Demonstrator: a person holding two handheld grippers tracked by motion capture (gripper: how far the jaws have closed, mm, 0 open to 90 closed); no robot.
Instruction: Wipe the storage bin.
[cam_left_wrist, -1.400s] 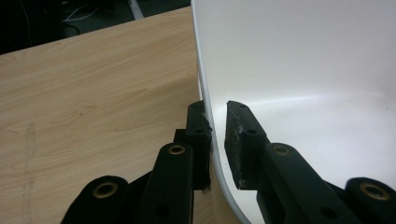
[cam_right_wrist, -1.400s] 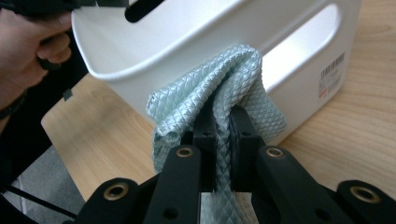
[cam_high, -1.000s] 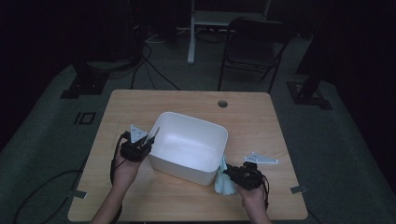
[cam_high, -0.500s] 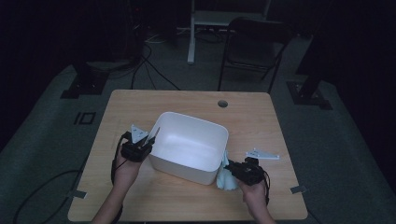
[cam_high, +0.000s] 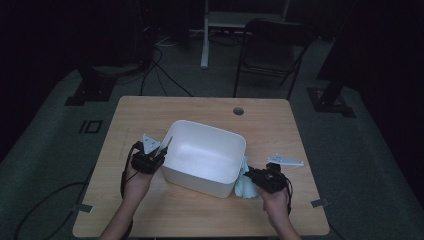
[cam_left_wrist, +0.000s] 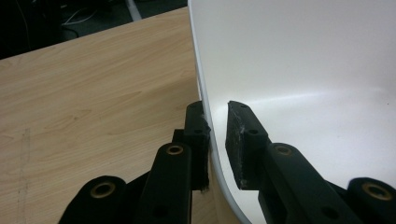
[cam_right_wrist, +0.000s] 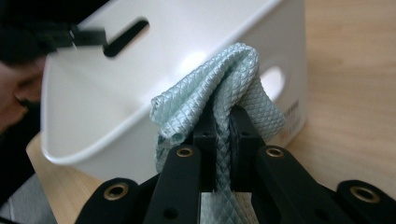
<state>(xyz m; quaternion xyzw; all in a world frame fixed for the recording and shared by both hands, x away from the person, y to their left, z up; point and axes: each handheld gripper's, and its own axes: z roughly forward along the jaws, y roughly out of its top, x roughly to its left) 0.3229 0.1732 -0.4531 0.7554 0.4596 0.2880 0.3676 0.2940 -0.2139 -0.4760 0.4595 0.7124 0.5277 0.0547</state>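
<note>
Mint quilted cloth (cam_right_wrist: 224, 88) pinched tight in right tongs (cam_right_wrist: 223, 122), against bin's outer wall at 4 o'clock | white bin (cam_high: 200, 172) mid-table (cam_high: 280, 115), tilted, likely to present its inside | left tongs (cam_left_wrist: 215, 126) clamp its 9 o'clock rim, probably steadying it for wiping

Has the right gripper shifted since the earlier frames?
Barely, if at all: the right gripper still clamps the pale cloth against the white bin's near-right corner.

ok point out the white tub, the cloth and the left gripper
white tub (cam_high: 202, 150), high view, inner floor
pale green cloth (cam_right_wrist: 224, 70), right gripper view, top fold
left gripper (cam_left_wrist: 215, 135), left gripper view, midway between fingertips at the tub wall
</note>
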